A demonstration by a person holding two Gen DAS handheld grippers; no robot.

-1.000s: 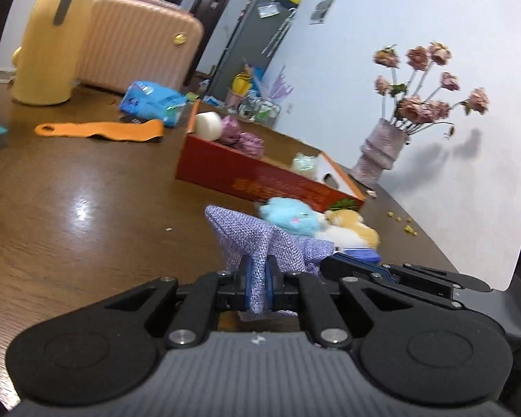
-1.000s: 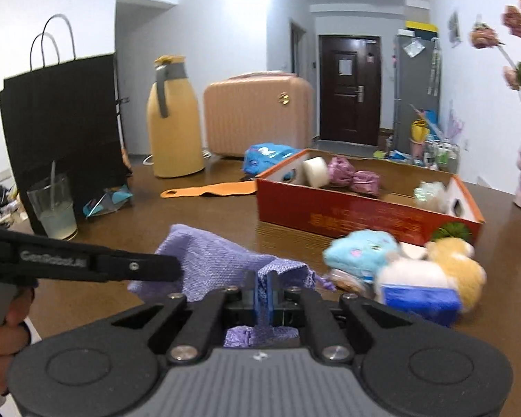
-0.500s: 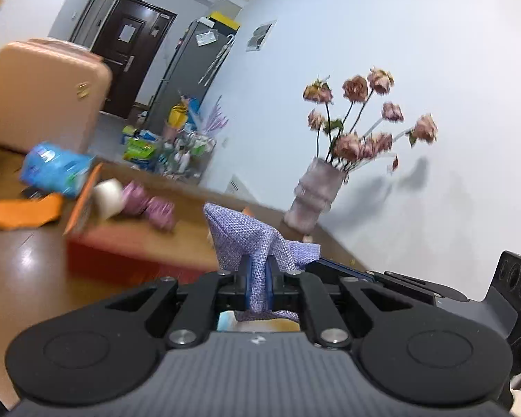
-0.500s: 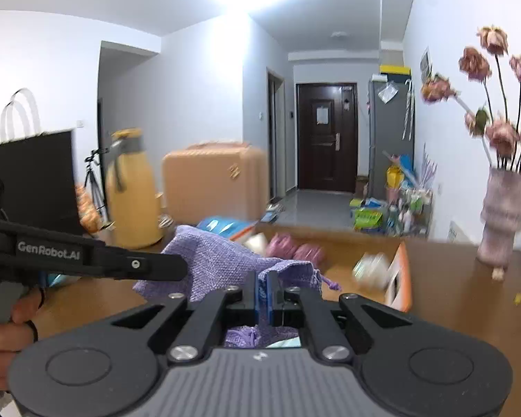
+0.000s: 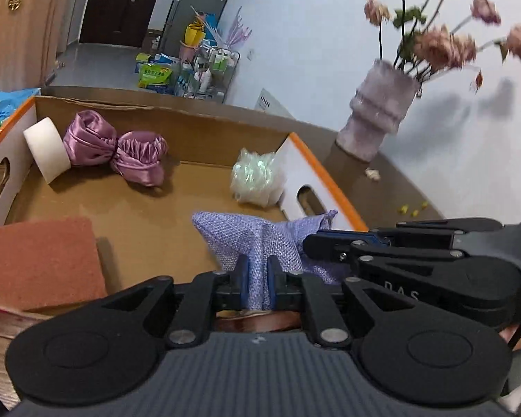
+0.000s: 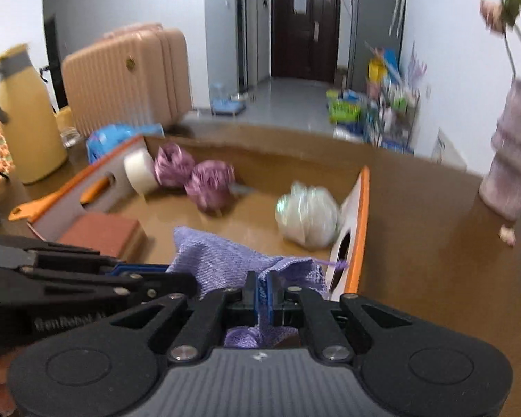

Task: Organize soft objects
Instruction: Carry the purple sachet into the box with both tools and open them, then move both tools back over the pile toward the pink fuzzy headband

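A lilac woven pouch (image 5: 246,239) (image 6: 225,260) hangs between both grippers over the near right part of an open cardboard box (image 5: 198,139) (image 6: 260,153). My left gripper (image 5: 258,267) is shut on one edge of the pouch, and my right gripper (image 6: 262,286) is shut on its other edge. Each gripper shows from the side in the other's view, close beside it. Inside the box lie a white tape roll (image 5: 47,149), a purple satin cloth (image 5: 118,149), a pale mesh puff (image 5: 257,177) and a reddish-brown sponge block (image 5: 41,260).
The box has orange-edged white end walls (image 5: 316,187) with hand holes. A vase of dried pink flowers (image 5: 382,114) stands on the brown table to the right. A pink suitcase (image 6: 128,76), a yellow thermos (image 6: 24,121), a blue packet (image 6: 121,135) and an orange strap (image 6: 34,208) lie to the left.
Both grippers have carried the pouch from above the table near the plush toys to over the box. The box interior now fills both views; the toys have left the frame.
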